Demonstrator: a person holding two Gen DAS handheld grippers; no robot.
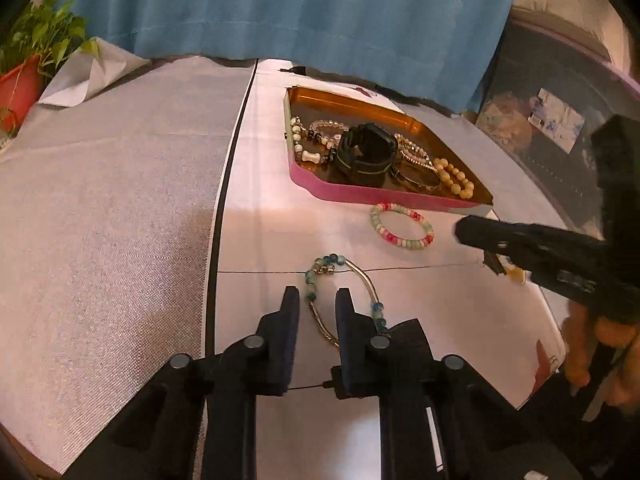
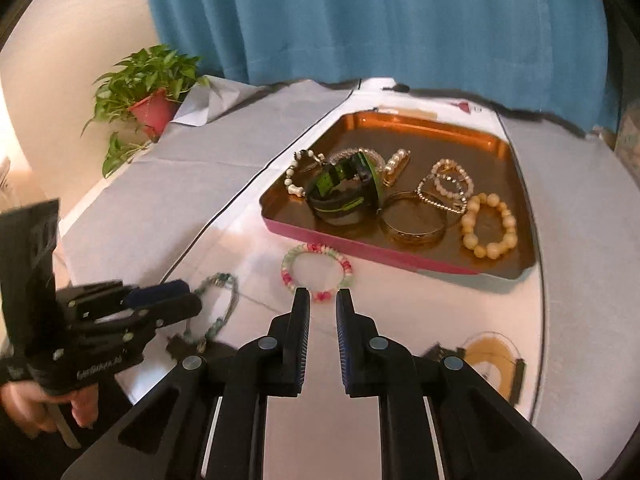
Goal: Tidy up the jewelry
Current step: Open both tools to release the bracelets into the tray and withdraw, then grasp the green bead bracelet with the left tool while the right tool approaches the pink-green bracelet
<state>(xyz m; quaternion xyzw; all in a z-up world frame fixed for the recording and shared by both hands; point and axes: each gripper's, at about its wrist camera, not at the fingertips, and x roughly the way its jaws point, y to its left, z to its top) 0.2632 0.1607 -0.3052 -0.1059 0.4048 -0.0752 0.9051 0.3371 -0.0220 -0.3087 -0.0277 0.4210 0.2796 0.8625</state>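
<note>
The loose jewellery is the concern: a bracelet of teal glass beads and slim silver tubes (image 1: 362, 276) lies flat on the white table covering (image 1: 280, 236), and one side of its loop runs between the fingers of the left gripper (image 1: 316, 296). That claw is narrowed but not clenched. Light shows on both sides of the strand, so nothing is grasped yet.

Just beyond it, close to the tray's near wall, lies a stretchy ring of pink, white and green beads (image 2: 286, 270). The right gripper (image 2: 322, 296) points at its near edge with its jaws also drawn close and empty (the beads sit just past the tips, not between them).

Behind both stands the shallow copper-lined metal tray with pink sides (image 2: 332, 242), already holding a black-and-green wristwatch (image 2: 340, 196), a gold bangle (image 2: 412, 236), a cream bead bracelet (image 2: 471, 240) and several pearl strands.

The risks, as I judge them:
- A pinch on one thin strand may slip off the smooth tube, or leave the loop dangling to snag the tray wall.
- The right claw, this narrow, may shove the bead ring against the tray instead of straddling it.
- The two grippers work near each other and could knock together.
</note>
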